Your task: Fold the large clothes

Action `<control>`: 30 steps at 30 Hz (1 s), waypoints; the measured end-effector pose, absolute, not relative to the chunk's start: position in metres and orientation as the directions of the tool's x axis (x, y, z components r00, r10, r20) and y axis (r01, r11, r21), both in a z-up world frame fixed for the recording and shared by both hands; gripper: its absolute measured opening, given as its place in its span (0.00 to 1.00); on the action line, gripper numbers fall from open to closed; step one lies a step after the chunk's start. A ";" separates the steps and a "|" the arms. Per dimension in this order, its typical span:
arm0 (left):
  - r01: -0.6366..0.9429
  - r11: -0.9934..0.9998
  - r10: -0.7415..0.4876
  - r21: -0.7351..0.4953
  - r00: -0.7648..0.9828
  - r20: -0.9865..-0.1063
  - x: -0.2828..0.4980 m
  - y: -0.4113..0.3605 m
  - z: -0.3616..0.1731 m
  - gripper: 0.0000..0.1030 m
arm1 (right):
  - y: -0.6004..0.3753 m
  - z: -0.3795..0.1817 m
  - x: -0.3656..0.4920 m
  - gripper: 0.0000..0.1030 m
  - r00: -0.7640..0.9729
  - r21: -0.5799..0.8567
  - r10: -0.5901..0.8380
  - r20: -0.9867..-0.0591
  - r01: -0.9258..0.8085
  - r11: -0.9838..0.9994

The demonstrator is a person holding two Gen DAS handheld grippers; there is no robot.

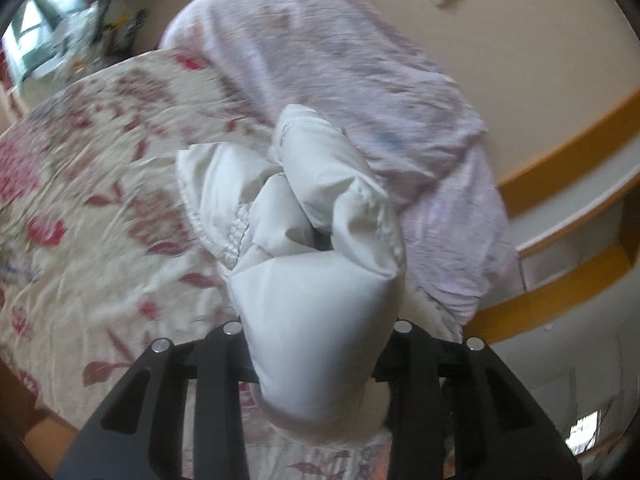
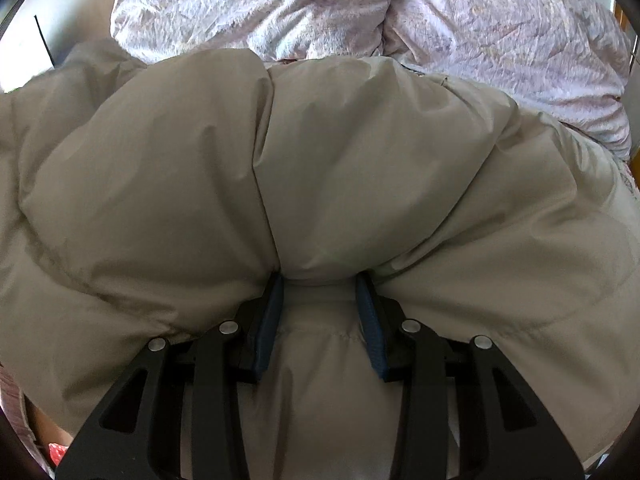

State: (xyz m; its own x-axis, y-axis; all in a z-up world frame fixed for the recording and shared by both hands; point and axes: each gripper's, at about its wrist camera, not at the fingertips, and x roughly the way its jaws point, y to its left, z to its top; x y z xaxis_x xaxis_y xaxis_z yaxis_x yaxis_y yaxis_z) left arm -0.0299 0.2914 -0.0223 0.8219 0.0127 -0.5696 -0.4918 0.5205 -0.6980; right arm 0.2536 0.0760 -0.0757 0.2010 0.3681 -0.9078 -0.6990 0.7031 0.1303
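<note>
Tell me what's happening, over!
Left gripper shut on white sleeve. Right gripper shut on beige jacket. Lilac quilt bunched behind, over.

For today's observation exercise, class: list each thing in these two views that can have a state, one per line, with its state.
Left gripper: shut on a bunched white puffy jacket, lifted.
Right gripper: shut on a fold of the jacket.
Bedspread: spread, wrinkled.
Quilt: crumpled in a heap.
</note>
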 end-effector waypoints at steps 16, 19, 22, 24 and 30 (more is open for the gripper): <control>-0.213 0.756 -0.132 -0.619 0.877 -0.462 0.042 0.203 0.051 0.35 | 0.051 -0.079 0.279 0.39 0.029 0.365 0.490 -0.871 -0.628 0.687; -0.195 0.768 -0.145 -0.610 0.875 -0.462 0.050 0.192 0.058 0.35 | 0.034 -0.070 0.286 0.39 -0.009 0.408 0.501 -0.865 -0.593 0.694; -0.181 0.782 -0.153 -0.596 0.871 -0.466 0.057 0.180 0.062 0.35 | 0.006 -0.055 0.290 0.39 0.023 0.416 0.522 -0.852 -0.575 0.704; -0.170 0.789 -0.162 -0.590 0.869 -0.467 0.063 0.173 0.064 0.35 | -0.013 -0.049 0.292 0.39 0.047 0.416 0.529 -0.847 -0.561 0.716; -0.122 0.809 -0.206 -0.575 0.857 -0.472 0.084 0.145 0.069 0.37 | -0.034 -0.063 0.298 0.39 0.025 0.426 0.515 -0.857 -0.527 0.735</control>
